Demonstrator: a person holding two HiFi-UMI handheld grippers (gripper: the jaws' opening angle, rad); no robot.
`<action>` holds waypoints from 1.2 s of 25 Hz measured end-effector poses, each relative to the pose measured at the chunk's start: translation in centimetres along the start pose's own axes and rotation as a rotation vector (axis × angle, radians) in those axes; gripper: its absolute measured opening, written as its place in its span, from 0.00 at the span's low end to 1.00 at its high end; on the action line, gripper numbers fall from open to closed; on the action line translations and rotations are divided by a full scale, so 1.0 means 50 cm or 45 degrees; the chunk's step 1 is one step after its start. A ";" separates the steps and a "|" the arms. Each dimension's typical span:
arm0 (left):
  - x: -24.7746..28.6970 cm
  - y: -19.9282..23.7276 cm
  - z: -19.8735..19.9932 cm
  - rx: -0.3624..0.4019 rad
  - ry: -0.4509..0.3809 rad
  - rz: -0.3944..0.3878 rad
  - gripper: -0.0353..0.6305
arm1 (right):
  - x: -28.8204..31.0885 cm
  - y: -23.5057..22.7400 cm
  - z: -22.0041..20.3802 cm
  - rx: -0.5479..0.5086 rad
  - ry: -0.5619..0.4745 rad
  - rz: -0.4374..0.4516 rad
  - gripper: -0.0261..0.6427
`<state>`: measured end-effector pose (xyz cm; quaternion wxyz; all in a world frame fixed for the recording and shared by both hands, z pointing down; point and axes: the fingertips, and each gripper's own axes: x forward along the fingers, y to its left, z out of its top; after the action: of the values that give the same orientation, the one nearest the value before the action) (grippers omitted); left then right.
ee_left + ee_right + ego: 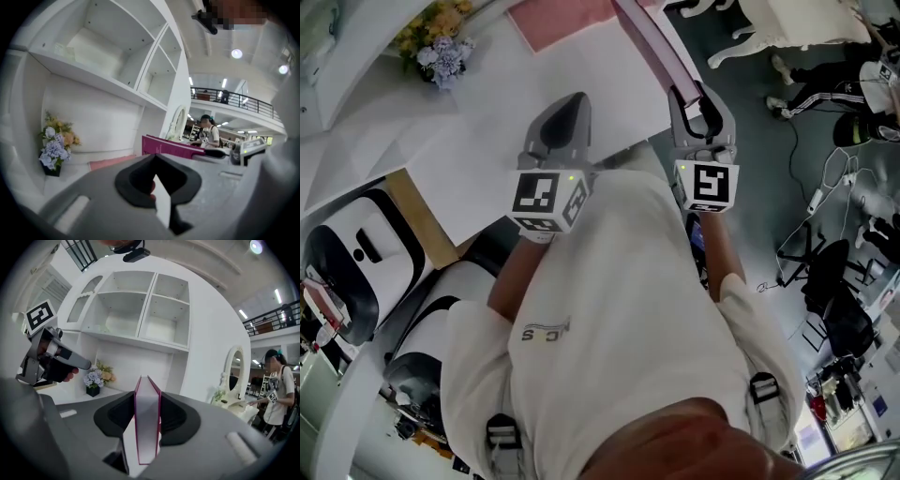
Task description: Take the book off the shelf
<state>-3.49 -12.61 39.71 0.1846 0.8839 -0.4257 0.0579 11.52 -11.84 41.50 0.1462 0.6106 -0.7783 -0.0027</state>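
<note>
Over the near edge of the surface (487,141), right tongs (148,397) clamp the book (146,437) upright; left tongs (154,158), closed and empty, should probably steady it.

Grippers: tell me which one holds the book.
The right gripper: the pink book is clamped between its jaws. The left gripper is shut with nothing between its jaws.
</note>
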 end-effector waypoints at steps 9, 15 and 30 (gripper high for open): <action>-0.047 0.072 -0.058 0.013 0.054 0.175 0.05 | 0.003 0.036 -0.057 0.148 0.069 0.112 0.26; -0.055 0.077 -0.085 -0.036 0.078 0.161 0.05 | 0.007 0.034 -0.091 0.219 0.113 0.125 0.26; -0.044 0.090 -0.093 -0.048 0.110 0.132 0.05 | 0.014 0.026 -0.108 0.280 0.164 0.117 0.26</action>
<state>-8.11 -11.84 44.67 0.2161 0.8538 -0.4634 0.0974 11.36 -11.22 47.06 0.1280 0.5856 -0.7901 0.1284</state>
